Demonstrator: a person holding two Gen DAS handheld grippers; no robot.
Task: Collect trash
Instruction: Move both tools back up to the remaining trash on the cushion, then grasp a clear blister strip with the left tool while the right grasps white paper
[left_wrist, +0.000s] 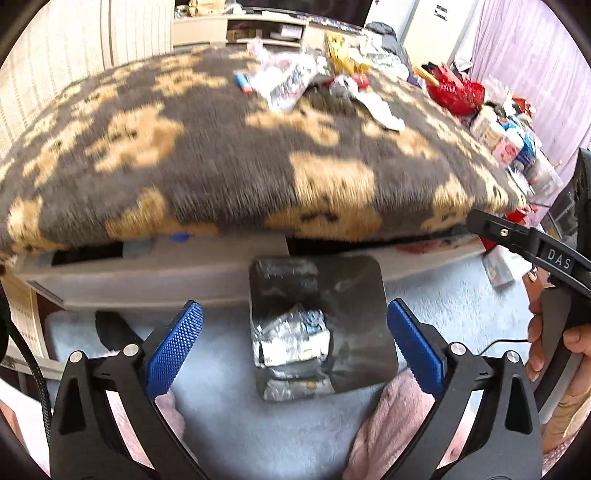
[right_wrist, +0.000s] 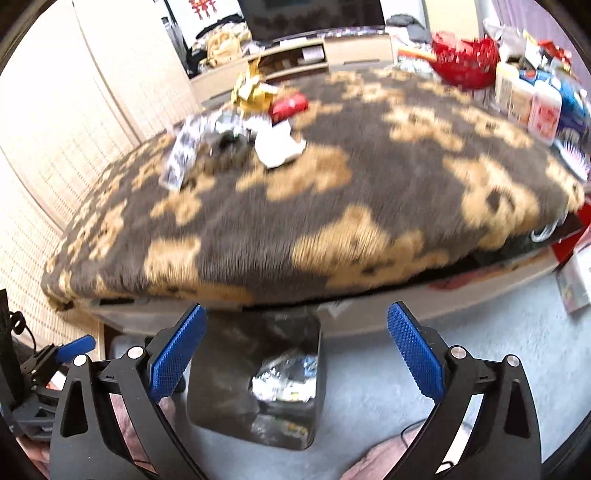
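- The left claw, black-framed with blue ridged pads, is hanging with its jaws spread wide and nothing between them, above the dark square-mouthed trash bin.
- That bin is standing on the pale blue carpet, just in front of the near edge of the low bench, with crumpled silvery wrappers lying inside it.
- A thick grey-and-tan patterned fleece blanket is covering the bench top.
- Toward the blanket's far edge, a heap of trash is waiting: a clear crinkled plastic wrapper, a crumpled white paper, a gold foil wrapper and a red packet.
- The right claw is likewise gaping empty, hanging over the bin.
- A red mesh basket is sitting at the bench's far right corner, beside blurred bottles.
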